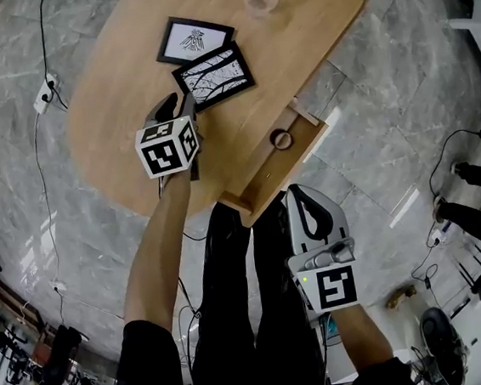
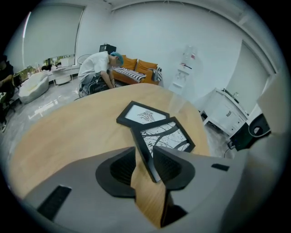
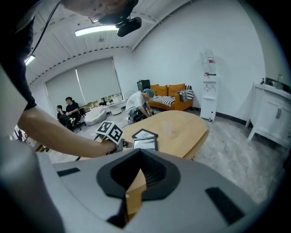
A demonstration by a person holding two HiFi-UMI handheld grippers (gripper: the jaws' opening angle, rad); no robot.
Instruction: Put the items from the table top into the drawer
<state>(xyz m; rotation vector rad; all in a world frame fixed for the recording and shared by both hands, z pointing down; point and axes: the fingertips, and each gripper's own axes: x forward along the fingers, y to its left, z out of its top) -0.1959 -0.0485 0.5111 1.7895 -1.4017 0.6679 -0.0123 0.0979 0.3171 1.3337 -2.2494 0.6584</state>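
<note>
**Item:** nearer picture frame [image 1: 214, 75], lying flat on the table [image 1: 119, 97] and touching the second frame [image 1: 195, 40] at its 11 o'clock.

**Handling:** likely light, stiff and glazed, so fragile and slick on the face. Take it by the moulding at the near corner, never the pane.

**Your left gripper** [image 1: 175, 107]: spread, that corner between its jaws but not pinched.

**Your right gripper** [image 1: 307, 196]: pressed together and empty, beside the open drawer [image 1: 262, 189] at the frame's 5 o'clock.

Orange sofa [image 3: 175, 89], water dispenser [image 3: 209, 91]
</note>
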